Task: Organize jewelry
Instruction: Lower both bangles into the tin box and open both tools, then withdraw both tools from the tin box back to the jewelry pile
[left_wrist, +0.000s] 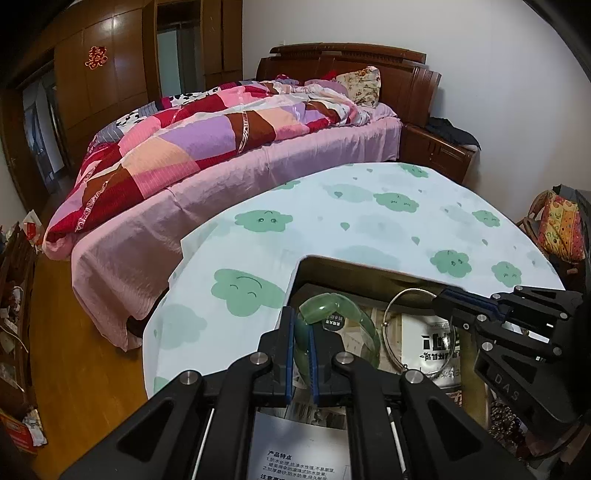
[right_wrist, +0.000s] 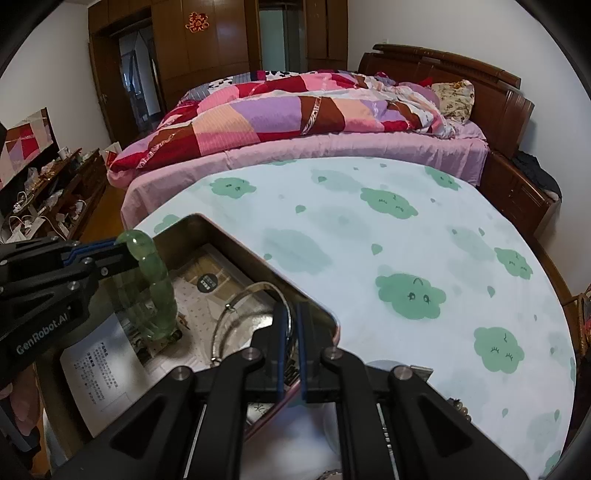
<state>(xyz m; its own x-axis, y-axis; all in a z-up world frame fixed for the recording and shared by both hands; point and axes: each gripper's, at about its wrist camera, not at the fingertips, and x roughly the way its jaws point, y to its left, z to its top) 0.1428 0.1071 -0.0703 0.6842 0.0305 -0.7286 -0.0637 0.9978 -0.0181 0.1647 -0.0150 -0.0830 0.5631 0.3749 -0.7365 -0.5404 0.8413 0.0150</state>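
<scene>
Left wrist view: my left gripper (left_wrist: 303, 332) clamps the green jade bangle (left_wrist: 334, 306), my right gripper (right_wrist: 290, 325) pinches the silver bangle (right_wrist: 236, 317), both over the open tin box (right_wrist: 207, 229).

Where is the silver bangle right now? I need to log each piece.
The silver bangle is clamped in the right gripper over the open box, just right of the green bracelet in the left gripper.

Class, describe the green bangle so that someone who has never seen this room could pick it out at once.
Find the table with the cloud-print cloth beside the bed; on it stands an open metal box. Over the box the left gripper holds the green bangle: thick, translucent and upright, unlike the thin silver bangle next to it.
</scene>
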